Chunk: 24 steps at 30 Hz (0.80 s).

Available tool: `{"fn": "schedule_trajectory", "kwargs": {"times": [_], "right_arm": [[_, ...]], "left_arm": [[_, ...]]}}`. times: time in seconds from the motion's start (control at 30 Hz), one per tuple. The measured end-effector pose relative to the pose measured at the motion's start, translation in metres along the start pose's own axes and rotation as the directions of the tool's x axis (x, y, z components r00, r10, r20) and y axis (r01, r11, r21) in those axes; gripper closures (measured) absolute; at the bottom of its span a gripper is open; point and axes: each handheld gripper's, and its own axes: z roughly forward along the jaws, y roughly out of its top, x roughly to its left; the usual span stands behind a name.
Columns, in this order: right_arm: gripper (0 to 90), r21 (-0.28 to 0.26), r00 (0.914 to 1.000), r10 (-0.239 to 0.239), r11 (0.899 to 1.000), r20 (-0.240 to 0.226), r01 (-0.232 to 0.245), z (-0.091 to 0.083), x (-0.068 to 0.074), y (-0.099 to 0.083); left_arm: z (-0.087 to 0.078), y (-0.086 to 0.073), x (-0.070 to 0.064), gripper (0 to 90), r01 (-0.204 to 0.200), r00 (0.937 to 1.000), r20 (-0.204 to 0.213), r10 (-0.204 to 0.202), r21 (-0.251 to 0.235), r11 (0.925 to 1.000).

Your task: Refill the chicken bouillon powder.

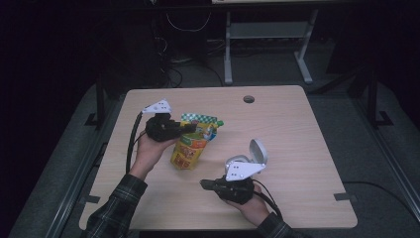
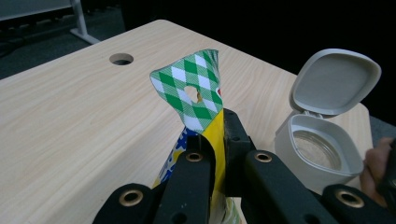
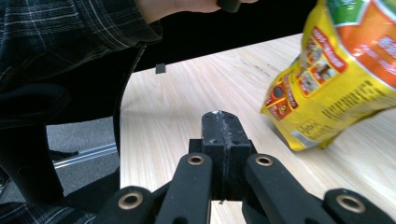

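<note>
In the right gripper view the yellow snack pouch [image 3: 334,79] runs off the top and right edges, its print too blurred to read, while in the left gripper view black jaws hide the pouch's lower body.

room dim | floor [image 1: 346,129] grey carpet; table [image 1: 297,148] light wood

I see a pale wooden tabletop [image 1: 297,148] with a round cable hole [image 1: 248,99] near its far edge. Beyond it, on grey carpet, stand the white metal legs of another desk [image 1: 228,54], with dark cables [image 1: 168,74] lying loosely on the floor beside them.
</note>
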Motion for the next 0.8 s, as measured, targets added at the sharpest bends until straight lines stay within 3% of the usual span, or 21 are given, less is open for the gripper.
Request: {"fn": "schedule_trajectory", "kwargs": {"times": [0.37, 0.8], "right_arm": [[90.0, 0.031, 1.0000, 0.003, 1.000, -0.008, -0.003, -0.006, -0.001, -0.003], [90.0, 0.043, 1.0000, 0.001, 0.999, 0.007, -0.001, -0.020, -0.004, -0.006]], "left_arm": [[-0.022, -0.014, -0.003, 89.4, 0.003, 0.9998, 0.018, -0.003, 0.004, 1.0000], [-0.054, -0.046, -0.010, 88.5, -0.006, 1.0000, -0.006, 0.006, -0.030, 0.9995]]}}
